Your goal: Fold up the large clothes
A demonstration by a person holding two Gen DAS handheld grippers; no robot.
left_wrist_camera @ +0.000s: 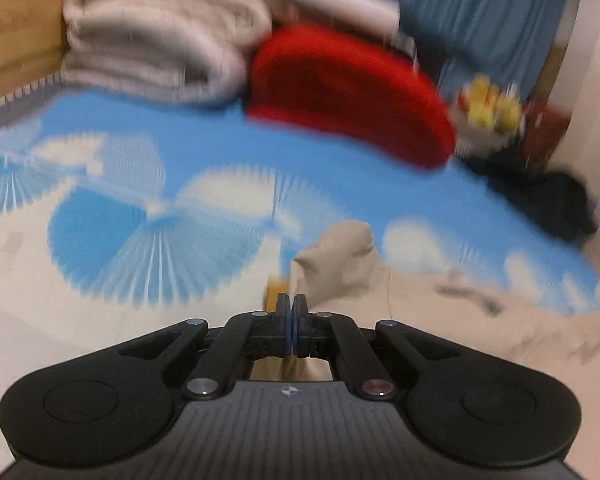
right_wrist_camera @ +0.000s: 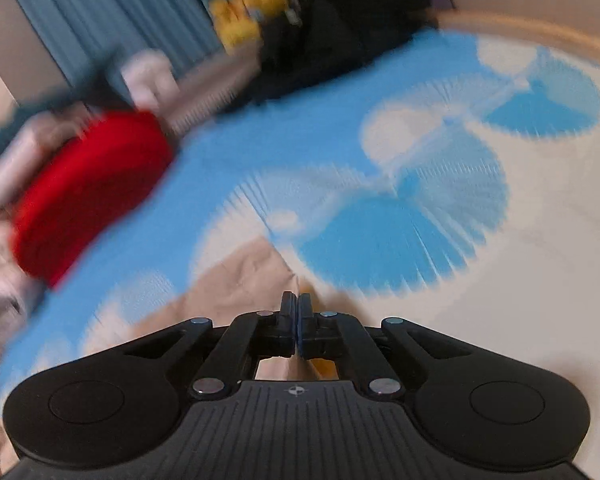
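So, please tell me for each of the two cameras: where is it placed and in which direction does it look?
Left wrist: sits on the left gripper, looks forward and downward across the blue patterned bedcover; only its shut fingers show, on the beige garment.
Right wrist: sits on the right gripper, same downward look; its shut fingers pinch beige cloth too.
Shared: bedcover, beige garment, red folded item, blue curtain.
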